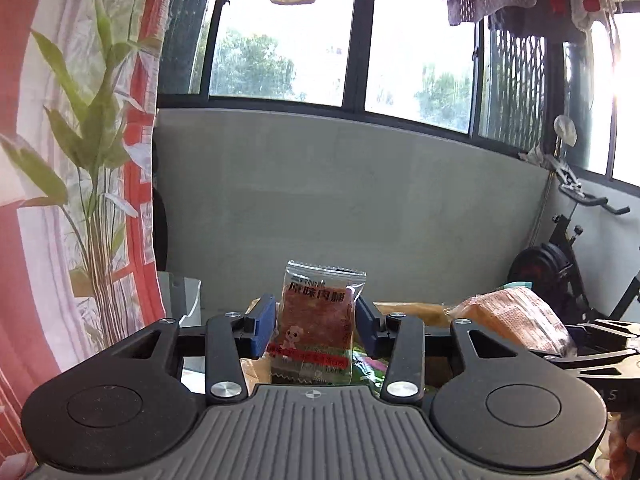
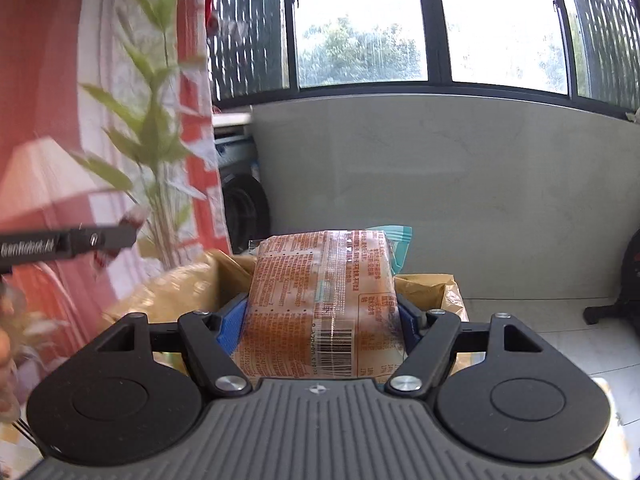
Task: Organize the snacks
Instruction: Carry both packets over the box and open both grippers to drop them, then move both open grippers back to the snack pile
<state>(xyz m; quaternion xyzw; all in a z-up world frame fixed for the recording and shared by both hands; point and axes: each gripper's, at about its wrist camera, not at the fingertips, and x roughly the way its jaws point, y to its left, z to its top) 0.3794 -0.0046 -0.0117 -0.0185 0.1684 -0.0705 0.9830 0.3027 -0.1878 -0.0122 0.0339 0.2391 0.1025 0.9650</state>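
Two handheld grippers each carry a snack above an open brown paper bag point(image 2: 188, 284) by a balcony window. The left gripper point(image 1: 316, 316) is clamped on a small clear jerky packet point(image 1: 316, 320), held upright between its blue pads point(image 1: 264, 320). The right gripper point(image 2: 320, 316) is clamped on a larger orange bread pack point(image 2: 324, 292), its sides pinched inward. Both look light, crinkly and slippery; the bread seems soft and crushable, best held gently across its middle.

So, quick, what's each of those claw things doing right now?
Left gripper: closed on a small meat-snack packet.
Right gripper: closed on a bread package.
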